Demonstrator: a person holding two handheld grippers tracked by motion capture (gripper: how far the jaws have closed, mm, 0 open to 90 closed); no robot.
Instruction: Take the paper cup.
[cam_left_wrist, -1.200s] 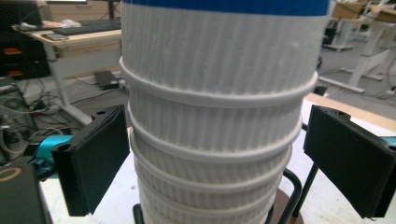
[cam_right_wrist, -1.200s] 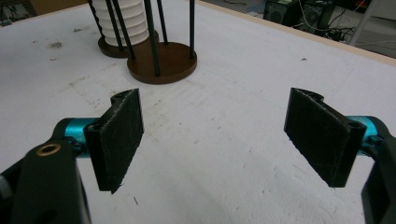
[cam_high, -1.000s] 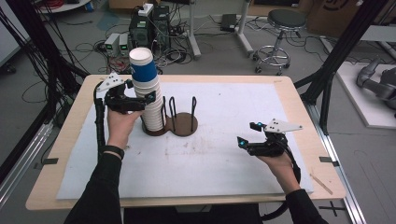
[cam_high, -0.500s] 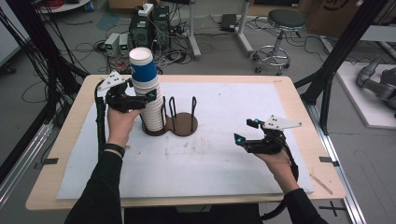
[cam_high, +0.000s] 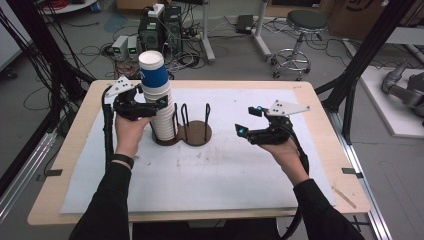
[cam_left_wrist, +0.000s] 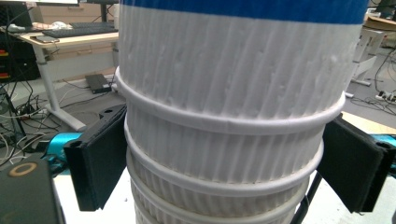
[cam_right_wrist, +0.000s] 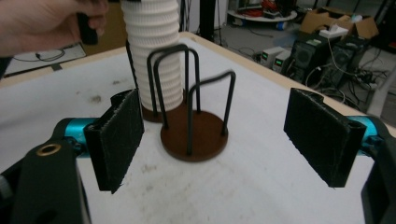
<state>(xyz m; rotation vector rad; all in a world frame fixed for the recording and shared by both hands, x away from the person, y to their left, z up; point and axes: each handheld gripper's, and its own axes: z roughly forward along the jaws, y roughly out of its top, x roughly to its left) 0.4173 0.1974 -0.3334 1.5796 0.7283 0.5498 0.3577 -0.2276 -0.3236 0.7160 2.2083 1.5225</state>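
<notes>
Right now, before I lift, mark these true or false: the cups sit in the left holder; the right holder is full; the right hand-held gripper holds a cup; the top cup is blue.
1. The cup stack stands in the left holder: true.
2. The right holder is full: false, its disc is bare.
3. The right hand-held gripper holds a cup: false, nothing is between its jaws.
4. The top cup is blue: true.

One cup stack (cam_high: 161, 102), two round brown holder bases (cam_high: 196, 134), two grippers, one table (cam_high: 310, 165).
</notes>
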